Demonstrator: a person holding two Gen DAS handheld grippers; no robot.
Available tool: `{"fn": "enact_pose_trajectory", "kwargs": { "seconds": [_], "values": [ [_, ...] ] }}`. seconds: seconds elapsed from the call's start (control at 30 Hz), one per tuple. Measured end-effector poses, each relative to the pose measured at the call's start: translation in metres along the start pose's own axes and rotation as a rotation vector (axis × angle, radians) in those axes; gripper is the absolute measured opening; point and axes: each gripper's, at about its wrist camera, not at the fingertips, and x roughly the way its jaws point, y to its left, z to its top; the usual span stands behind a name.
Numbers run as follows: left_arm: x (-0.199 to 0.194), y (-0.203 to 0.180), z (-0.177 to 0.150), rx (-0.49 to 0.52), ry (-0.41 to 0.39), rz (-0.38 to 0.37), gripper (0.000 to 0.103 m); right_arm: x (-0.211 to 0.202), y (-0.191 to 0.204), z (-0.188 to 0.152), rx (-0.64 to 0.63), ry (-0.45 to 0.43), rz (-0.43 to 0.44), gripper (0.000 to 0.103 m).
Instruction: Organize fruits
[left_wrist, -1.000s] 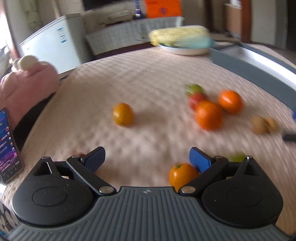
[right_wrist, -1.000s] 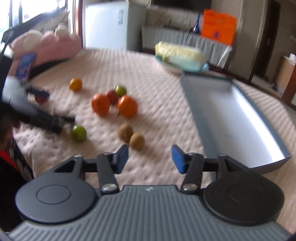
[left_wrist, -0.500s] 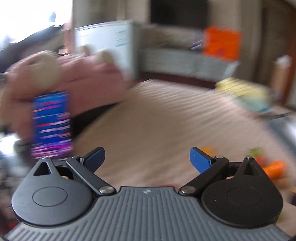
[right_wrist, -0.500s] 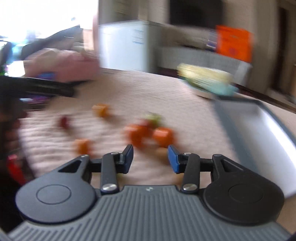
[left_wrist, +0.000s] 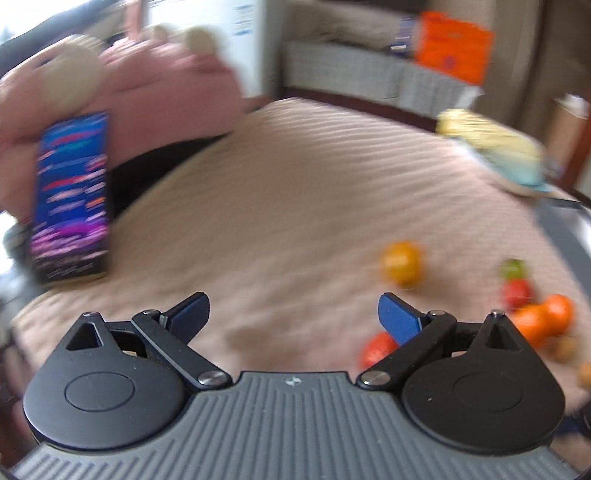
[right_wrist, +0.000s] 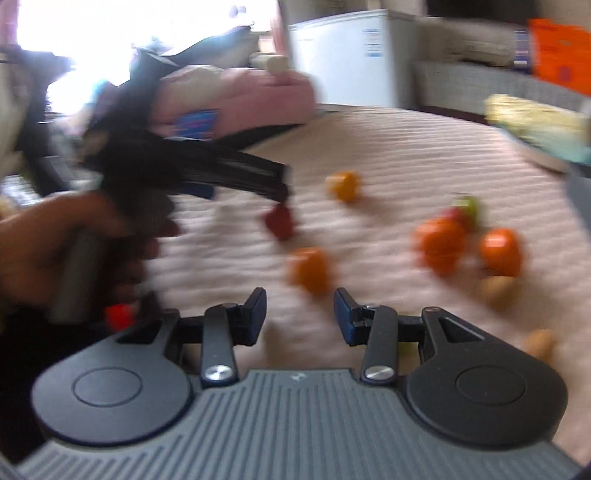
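The frames are blurred. Scattered fruits lie on a beige quilted tablecloth (left_wrist: 295, 192). In the left wrist view my left gripper (left_wrist: 291, 314) is open wide over bare cloth, with a red fruit (left_wrist: 375, 349) partly hidden behind its right finger and a yellow-orange fruit (left_wrist: 400, 262) beyond. Two oranges (left_wrist: 543, 319) sit far right. In the right wrist view my right gripper (right_wrist: 300, 308) is open with a narrow gap and nothing in it; an orange fruit (right_wrist: 308, 269) lies just past its tips. A hand (right_wrist: 74, 240) holds the left gripper above a dark red fruit (right_wrist: 279, 221).
A lit phone (left_wrist: 72, 195) leans on a pink plush toy (left_wrist: 147, 85) at the table's left edge. A plate of corn (left_wrist: 491, 147) stands at the back right, with a grey tray's rim (left_wrist: 565, 229) beside it. Brown fruits (right_wrist: 496, 288) lie at the right.
Both views have swung left: the phone and plush fill more of the left wrist view and the fruits have slid right. The right gripper's jaws have narrowed. The left jaws stay wide.
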Motion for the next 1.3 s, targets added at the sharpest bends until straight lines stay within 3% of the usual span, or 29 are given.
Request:
{"fn": "enact_pose_trajectory", "kwargs": {
  "seconds": [0.1,0.2,0.3,0.43,0.53,0.7,0.83,0.9,1.0,1.13,1.3],
  "values": [
    [-0.009,-0.017,-0.003,0.043,-0.032,-0.062,0.1,-0.02,-0.01,-0.002,-0.01,-0.064,-0.042,0.046],
    [-0.02,-0.013,-0.003,0.021,-0.06,-0.093,0.1,-0.037,-0.006,-0.01,-0.042,-0.075,0.071,0.045],
    [-0.029,-0.003,-0.006,0.036,-0.051,-0.122,0.1,-0.036,0.002,-0.018,-0.089,-0.01,0.165,0.043],
    [-0.046,-0.002,-0.009,0.102,-0.057,-0.231,0.1,-0.019,-0.008,-0.017,-0.068,0.061,0.027,0.046],
    [-0.058,-0.015,-0.018,0.205,-0.091,-0.278,0.1,-0.016,-0.02,-0.009,-0.015,0.01,-0.021,0.045],
    [-0.051,-0.032,-0.025,0.315,-0.052,-0.328,0.1,-0.028,-0.026,-0.007,-0.041,-0.05,-0.116,0.045],
    [-0.019,-0.055,-0.032,0.362,0.05,-0.245,0.1,-0.047,-0.045,-0.006,0.014,-0.113,-0.187,0.046],
    [0.001,-0.061,-0.032,0.34,0.088,-0.186,0.103,-0.055,-0.052,-0.005,0.046,-0.139,-0.212,0.052],
    [0.012,-0.066,-0.021,0.249,0.061,-0.162,0.101,-0.065,-0.057,-0.005,0.082,-0.179,-0.272,0.066],
    [0.01,-0.076,-0.016,0.144,0.004,-0.176,0.101,-0.078,-0.064,-0.006,0.143,-0.213,-0.355,0.069],
    [0.004,-0.089,-0.02,0.142,0.011,-0.147,0.102,-0.106,-0.059,-0.016,0.191,-0.226,-0.418,0.071]
  ]
}}
